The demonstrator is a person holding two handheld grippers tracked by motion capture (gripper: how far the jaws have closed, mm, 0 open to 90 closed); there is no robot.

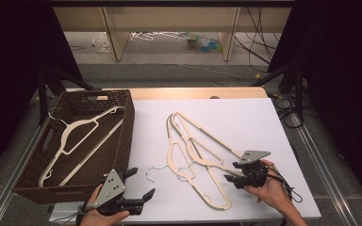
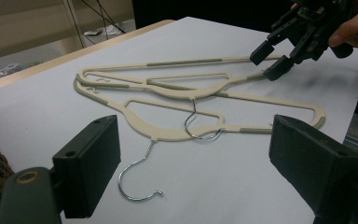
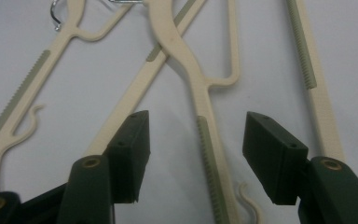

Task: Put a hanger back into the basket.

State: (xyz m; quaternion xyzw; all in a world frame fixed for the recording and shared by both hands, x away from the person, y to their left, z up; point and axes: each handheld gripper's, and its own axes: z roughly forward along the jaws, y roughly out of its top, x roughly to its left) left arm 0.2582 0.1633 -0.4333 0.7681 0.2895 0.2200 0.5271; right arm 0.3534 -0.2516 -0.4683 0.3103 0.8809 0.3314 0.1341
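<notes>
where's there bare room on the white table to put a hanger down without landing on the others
Free: the far right stretch of the white table, beyond the hangers on the table, and the strip between them and the wicker basket. Crowded: the middle, where the hangers overlap, and the near right, where the right gripper has its jaws around a hanger arm.

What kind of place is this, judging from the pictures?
Probably a lab or recording workspace: a white-covered table framed by black curtains, loose cables on the floor, and a wicker basket beside hangers.

Bare sheet [image 1: 245,122] right of tangled hangers [image 1: 193,150]; basket [image 1: 122,141] walls the left
</notes>
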